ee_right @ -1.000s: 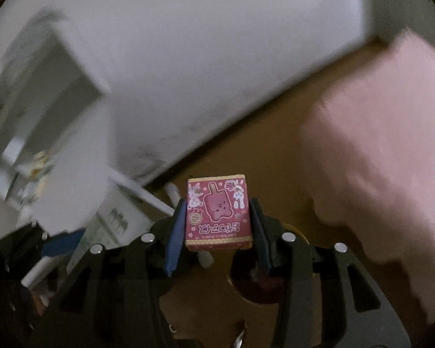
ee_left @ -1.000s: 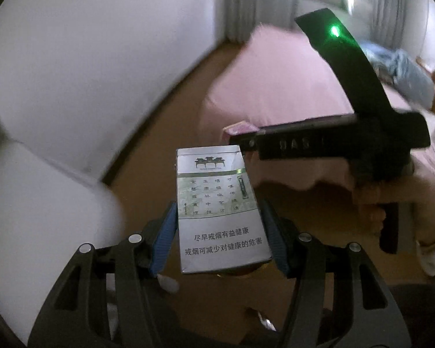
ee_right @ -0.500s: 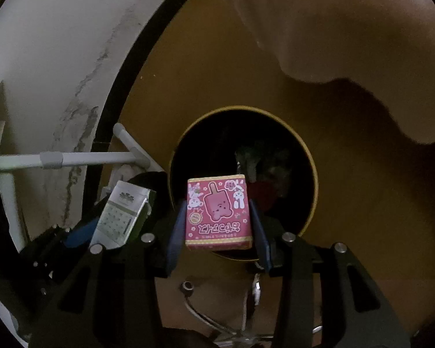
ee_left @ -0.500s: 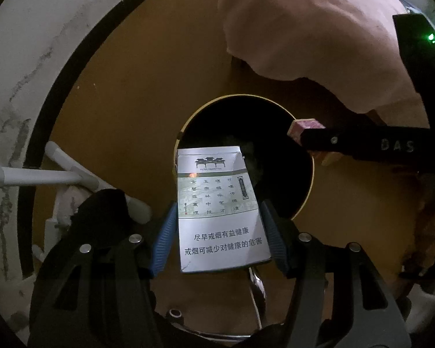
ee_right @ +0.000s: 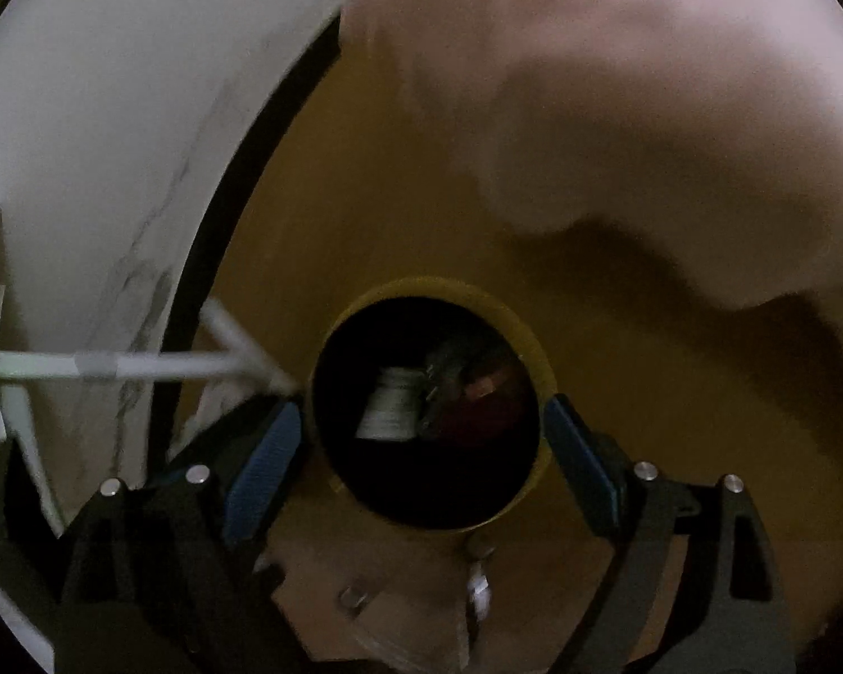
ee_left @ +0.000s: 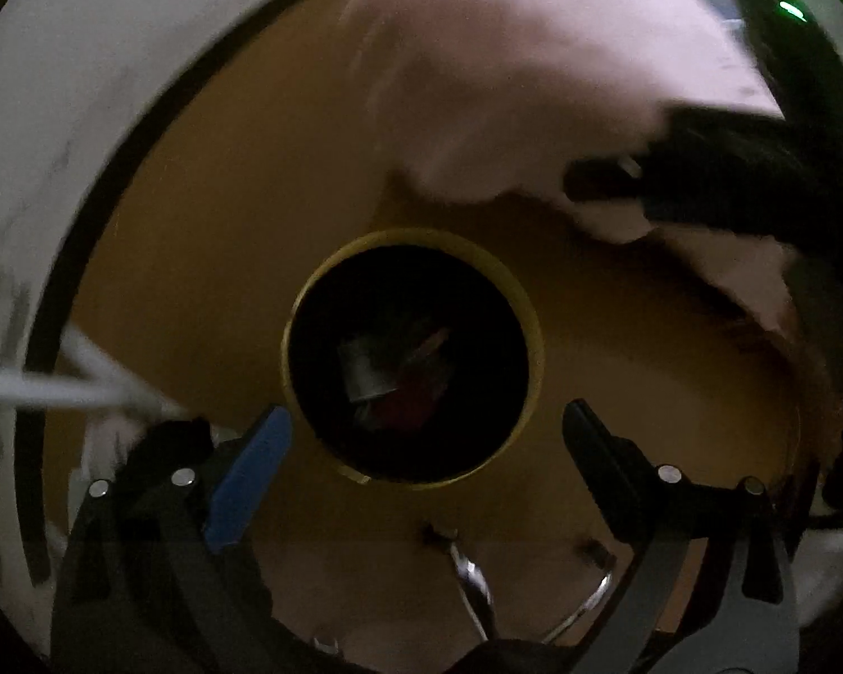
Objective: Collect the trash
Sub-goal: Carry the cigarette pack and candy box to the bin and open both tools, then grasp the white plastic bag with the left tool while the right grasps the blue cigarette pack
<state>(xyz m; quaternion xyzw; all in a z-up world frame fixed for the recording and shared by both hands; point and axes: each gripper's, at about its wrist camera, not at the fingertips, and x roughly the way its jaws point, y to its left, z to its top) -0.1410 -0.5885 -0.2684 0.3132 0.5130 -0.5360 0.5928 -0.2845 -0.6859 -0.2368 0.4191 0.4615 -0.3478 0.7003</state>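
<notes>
A round bin with a yellow rim (ee_left: 525, 303) stands on the brown floor, seen from above in both wrist views (ee_right: 542, 359). Inside it lie a pale cigarette pack (ee_left: 365, 373) and a pink-red box (ee_left: 421, 399); both also show in the right wrist view, the pack (ee_right: 390, 413) left of the box (ee_right: 483, 399). My left gripper (ee_left: 427, 438) is open and empty above the bin's near rim. My right gripper (ee_right: 421, 438) is open and empty over the bin. The right gripper's black body (ee_left: 730, 185) shows at the upper right of the left wrist view.
A pink bedspread (ee_right: 646, 84) hangs over the floor behind the bin. A white wall with a dark baseboard (ee_right: 84, 140) curves along the left. White rack tubes (ee_right: 118, 365) stand left of the bin. Metal wire parts (ee_left: 472, 573) lie on the floor below.
Both grippers have opened. The cigarette pack left my left gripper and the pink box left my right gripper; both now lie inside the bin.
</notes>
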